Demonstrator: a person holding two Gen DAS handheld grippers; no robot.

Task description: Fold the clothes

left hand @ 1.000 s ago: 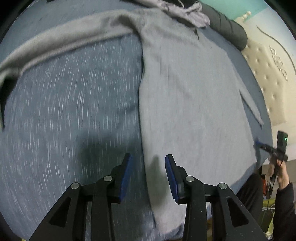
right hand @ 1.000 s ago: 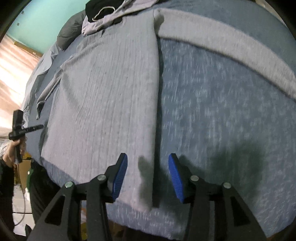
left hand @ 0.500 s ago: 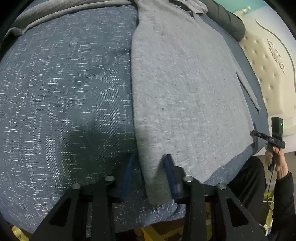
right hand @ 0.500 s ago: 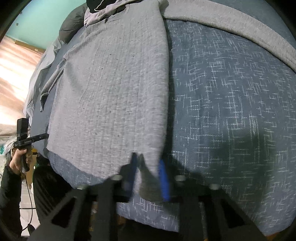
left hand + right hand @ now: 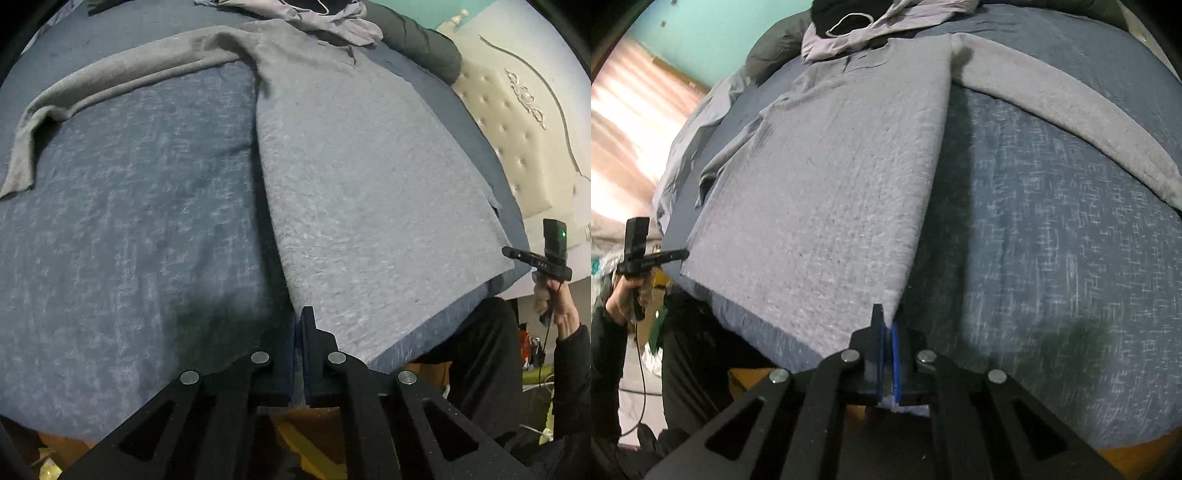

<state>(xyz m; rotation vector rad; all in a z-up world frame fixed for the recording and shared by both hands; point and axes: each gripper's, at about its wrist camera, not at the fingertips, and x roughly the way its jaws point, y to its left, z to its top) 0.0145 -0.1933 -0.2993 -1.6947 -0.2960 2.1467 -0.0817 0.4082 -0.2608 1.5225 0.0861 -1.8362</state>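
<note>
A grey knit sweater (image 5: 362, 177) lies flat on a blue bed, hem toward me, one sleeve (image 5: 110, 81) stretched out to the left. My left gripper (image 5: 298, 325) is shut on the hem's left bottom corner. In the right wrist view the same sweater (image 5: 831, 184) shows with its other sleeve (image 5: 1071, 118) stretched to the right. My right gripper (image 5: 887, 325) is shut on the hem's right bottom corner, with cloth pinched between the blue pads. Both corners are lifted slightly off the bed.
The blue bedspread (image 5: 129, 240) covers the bed up to its near edge. A pile of lilac and black clothes (image 5: 871, 26) and a dark pillow (image 5: 421, 51) lie at the far end. A padded headboard (image 5: 517, 122) stands at the right.
Both grippers went from open above the hem corners to closed on them. They have since drawn the corners back and up a little.
</note>
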